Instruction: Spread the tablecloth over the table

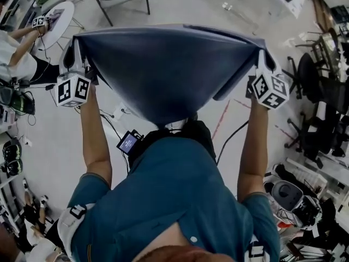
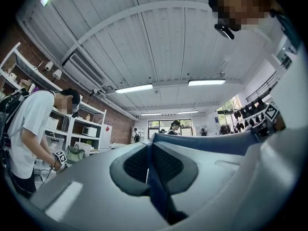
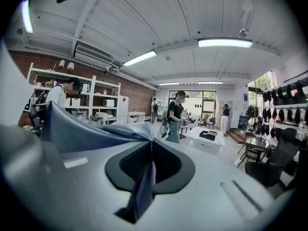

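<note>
The pale floor (image 1: 49, 146) of a busy workshop lies beneath us, strung with cables, with a round white table (image 1: 68, 10) off at the upper left. No tabletop shows under the cloth, so we cannot tell which table we are meant to cover. We hold the blue-grey tablecloth (image 1: 163, 70) in the air in front of our chest, its top edge stretched between our two hands and its middle sagging towards us in a deep belly. The left gripper (image 1: 75, 51) has its jaws pressed together on one corner, and its own view shows a fold of the fabric pinched between the dark pads. The right gripper (image 1: 260, 59) is clamped the same way on the opposite corner, with the cloth fanning out from its pads. We judge this to be the carrying and casting stage, with nothing laid yet. To do it well, we should keep both grips firm and our hands level and well apart, so the leading edge stays straight. We should bring that edge over the far side of the table before lowering, then let the belly settle onto the top without trapping air or bunching. Either corner could slip if we tug unevenly, so we should let go only once the cloth lies square.
</note>
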A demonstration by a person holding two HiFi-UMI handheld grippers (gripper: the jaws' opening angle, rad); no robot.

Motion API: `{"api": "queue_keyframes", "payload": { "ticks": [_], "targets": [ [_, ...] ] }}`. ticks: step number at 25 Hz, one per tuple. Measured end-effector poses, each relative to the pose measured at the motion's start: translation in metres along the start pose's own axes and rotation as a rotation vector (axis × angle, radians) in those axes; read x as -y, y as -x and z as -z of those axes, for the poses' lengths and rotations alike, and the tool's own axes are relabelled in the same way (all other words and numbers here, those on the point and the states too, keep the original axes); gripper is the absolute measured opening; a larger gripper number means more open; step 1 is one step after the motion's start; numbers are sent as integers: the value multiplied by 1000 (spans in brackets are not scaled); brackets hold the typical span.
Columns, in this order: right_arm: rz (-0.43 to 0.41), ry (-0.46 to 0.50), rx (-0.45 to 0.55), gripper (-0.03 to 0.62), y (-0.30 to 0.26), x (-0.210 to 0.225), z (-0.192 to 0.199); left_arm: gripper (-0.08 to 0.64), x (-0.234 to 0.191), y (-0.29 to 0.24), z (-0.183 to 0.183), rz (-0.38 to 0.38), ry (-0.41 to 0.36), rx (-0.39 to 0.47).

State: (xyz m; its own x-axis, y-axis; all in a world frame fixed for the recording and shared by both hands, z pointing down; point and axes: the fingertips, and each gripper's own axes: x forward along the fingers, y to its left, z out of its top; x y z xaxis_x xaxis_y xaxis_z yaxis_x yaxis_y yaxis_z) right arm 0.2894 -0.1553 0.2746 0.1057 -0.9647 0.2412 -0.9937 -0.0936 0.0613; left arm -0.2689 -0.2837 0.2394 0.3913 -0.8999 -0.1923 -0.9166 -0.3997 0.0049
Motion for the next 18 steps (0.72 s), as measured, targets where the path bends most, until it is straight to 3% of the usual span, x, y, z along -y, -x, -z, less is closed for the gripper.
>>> {"api": "queue_keyframes", "payload": {
  "ticks": [6,18],
  "targets": [
    [-42,-21,-87,23,-68,13,34,-2,-1,-44,45,-1,20,-77],
    [-165,-86,-279,23,-194,31,123,-3,-3,-116,147,-68,-59,-311]
  ]
}}
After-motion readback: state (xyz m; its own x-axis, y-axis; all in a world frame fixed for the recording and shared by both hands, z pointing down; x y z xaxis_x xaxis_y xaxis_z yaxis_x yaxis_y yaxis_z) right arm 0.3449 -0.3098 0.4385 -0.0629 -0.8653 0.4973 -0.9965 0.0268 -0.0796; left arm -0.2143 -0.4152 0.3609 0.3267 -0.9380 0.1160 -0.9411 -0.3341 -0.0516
